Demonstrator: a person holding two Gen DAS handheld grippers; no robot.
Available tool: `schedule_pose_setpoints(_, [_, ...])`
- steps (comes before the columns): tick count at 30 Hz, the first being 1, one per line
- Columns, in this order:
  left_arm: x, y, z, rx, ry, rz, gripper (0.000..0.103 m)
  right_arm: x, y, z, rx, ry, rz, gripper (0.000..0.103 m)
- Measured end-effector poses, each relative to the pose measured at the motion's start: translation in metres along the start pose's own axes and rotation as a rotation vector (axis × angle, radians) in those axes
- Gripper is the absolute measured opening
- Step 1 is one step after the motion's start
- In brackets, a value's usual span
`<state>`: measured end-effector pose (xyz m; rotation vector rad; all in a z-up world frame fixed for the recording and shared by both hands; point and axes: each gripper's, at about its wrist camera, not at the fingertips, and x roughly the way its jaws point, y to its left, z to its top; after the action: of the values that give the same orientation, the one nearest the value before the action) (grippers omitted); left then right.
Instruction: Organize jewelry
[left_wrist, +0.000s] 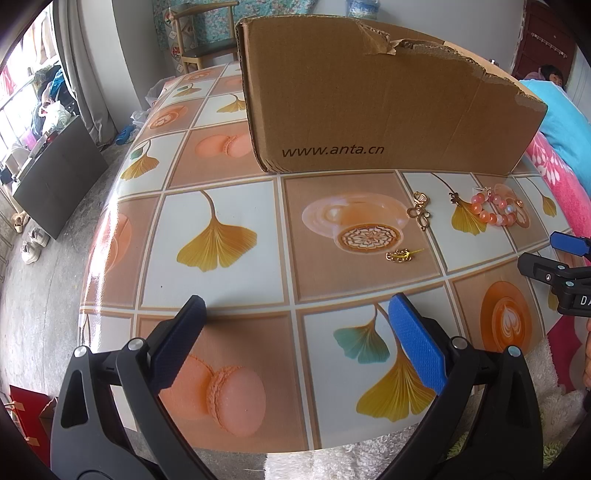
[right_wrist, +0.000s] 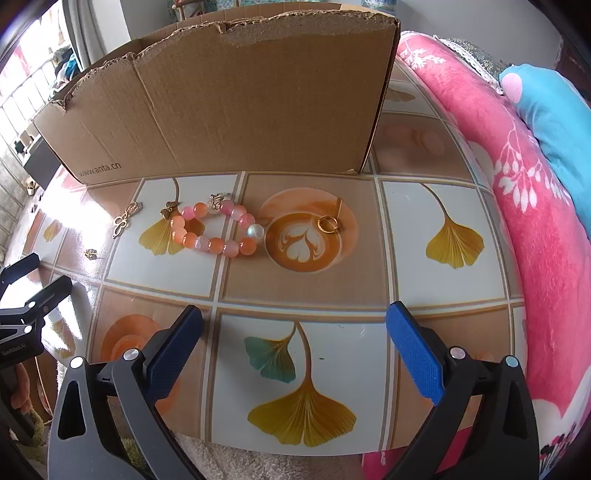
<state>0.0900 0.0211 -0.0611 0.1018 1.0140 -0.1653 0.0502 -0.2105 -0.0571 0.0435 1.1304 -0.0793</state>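
An orange and pink bead bracelet (right_wrist: 214, 230) lies on the patterned tablecloth in front of a cardboard box (right_wrist: 221, 103). A gold ring (right_wrist: 328, 224) rests to its right. To its left lie a butterfly charm (right_wrist: 169, 209), a gold pendant (right_wrist: 125, 219) and a small gold earring (right_wrist: 90, 253). My right gripper (right_wrist: 295, 312) hovers open and empty, nearer than the bracelet. In the left wrist view, the pendant (left_wrist: 419, 212), earring (left_wrist: 402, 255) and bracelet (left_wrist: 498, 208) sit far right. My left gripper (left_wrist: 297, 306) is open with nothing between its fingers.
The box (left_wrist: 369, 103) blocks the table's far side. A pink blanket (right_wrist: 535, 221) and blue cushion (right_wrist: 554, 122) border the right. White fleece (left_wrist: 332, 461) lies at the near edge. The table (left_wrist: 110, 229) drops to the floor on the left, where shoes (left_wrist: 33, 245) sit.
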Motion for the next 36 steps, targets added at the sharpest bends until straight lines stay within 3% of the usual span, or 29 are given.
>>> schedule_pose_setpoints(36, [-0.0032,-0.0004,-0.0022,-0.007,-0.001,0.006,0.096,0.0002,0.0003,-0.0005,-0.001,-0.005,0.0,0.097])
